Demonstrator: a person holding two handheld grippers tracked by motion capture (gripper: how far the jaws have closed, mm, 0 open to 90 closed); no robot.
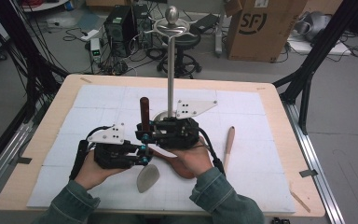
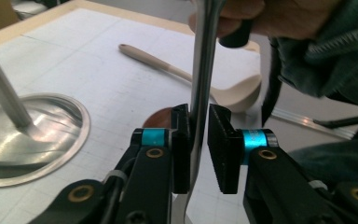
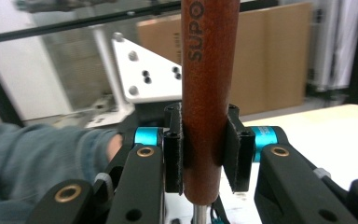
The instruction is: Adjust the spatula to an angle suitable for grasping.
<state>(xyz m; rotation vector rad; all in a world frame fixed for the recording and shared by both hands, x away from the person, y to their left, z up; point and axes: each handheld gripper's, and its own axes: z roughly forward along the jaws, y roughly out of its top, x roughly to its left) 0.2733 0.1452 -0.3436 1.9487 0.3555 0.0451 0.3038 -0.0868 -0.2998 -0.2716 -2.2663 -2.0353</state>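
A utensil stands nearly upright between my two grippers, its dark red wooden handle point(image 1: 144, 109) on top and its silver head point(image 1: 148, 177) down on the white mat. My right gripper point(image 1: 144, 135) point(image 3: 204, 140) is shut on the wooden handle point(image 3: 209, 70). Just below it, my left gripper point(image 1: 144, 154) point(image 2: 198, 126) is shut on the thin metal shaft point(image 2: 204, 56), which runs up between the pads. Both grippers are held by hands in green sleeves at the table's near middle.
A metal stand with a round base point(image 1: 161, 115) point(image 2: 32, 140) and a tall pole point(image 1: 170, 70) rises just behind the grippers. A light wooden spoon point(image 1: 229, 142) point(image 2: 177, 70) lies to the right. A dark brown spoon point(image 1: 179, 164) lies under the right hand. A cardboard box point(image 1: 261, 28) stands beyond the table.
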